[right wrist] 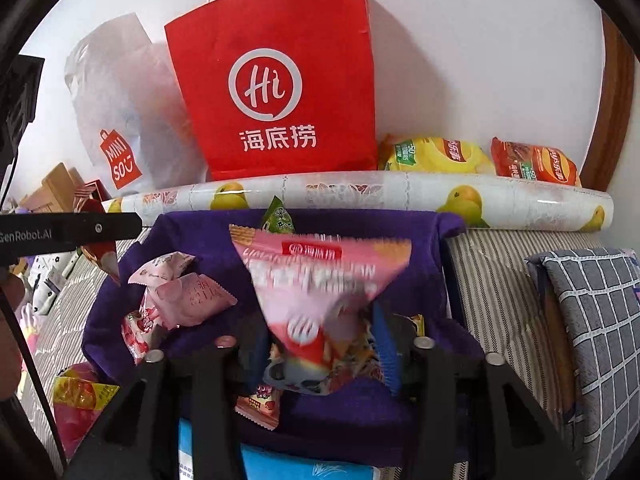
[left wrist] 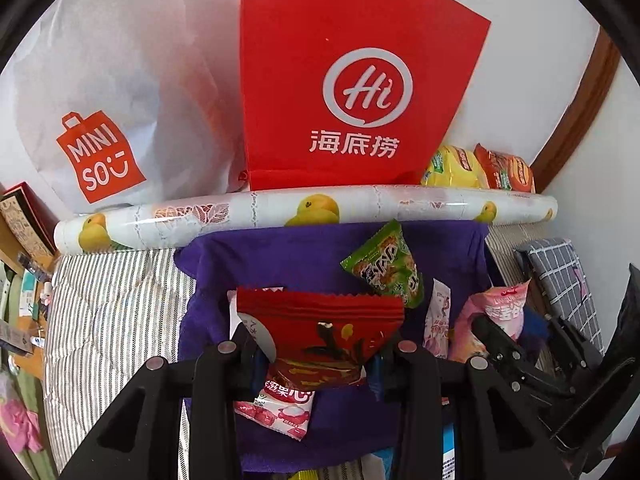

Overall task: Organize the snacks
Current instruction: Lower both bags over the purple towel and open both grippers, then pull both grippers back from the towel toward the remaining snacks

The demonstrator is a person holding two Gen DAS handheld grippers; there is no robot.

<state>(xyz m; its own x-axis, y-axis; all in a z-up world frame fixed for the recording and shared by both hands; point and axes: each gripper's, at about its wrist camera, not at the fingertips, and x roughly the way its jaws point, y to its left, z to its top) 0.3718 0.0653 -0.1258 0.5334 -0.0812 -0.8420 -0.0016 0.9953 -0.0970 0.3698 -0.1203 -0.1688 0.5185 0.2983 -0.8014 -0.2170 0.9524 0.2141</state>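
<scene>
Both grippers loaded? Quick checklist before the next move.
1. Left gripper shut on red packet: ok.
2. Right gripper shut on pink packet: ok, though the packet is motion-blurred.
3. Packets lifted off purple cloth: cannot tell.
4. Red bag upright against the wall: ok; whether its mouth is open: cannot tell.
5. Patterned roll lies across between cloth and bag: not ok for a straight low path.
6. Grippers apart from each other: ok, the right one shows beside the left in the left view.
</scene>
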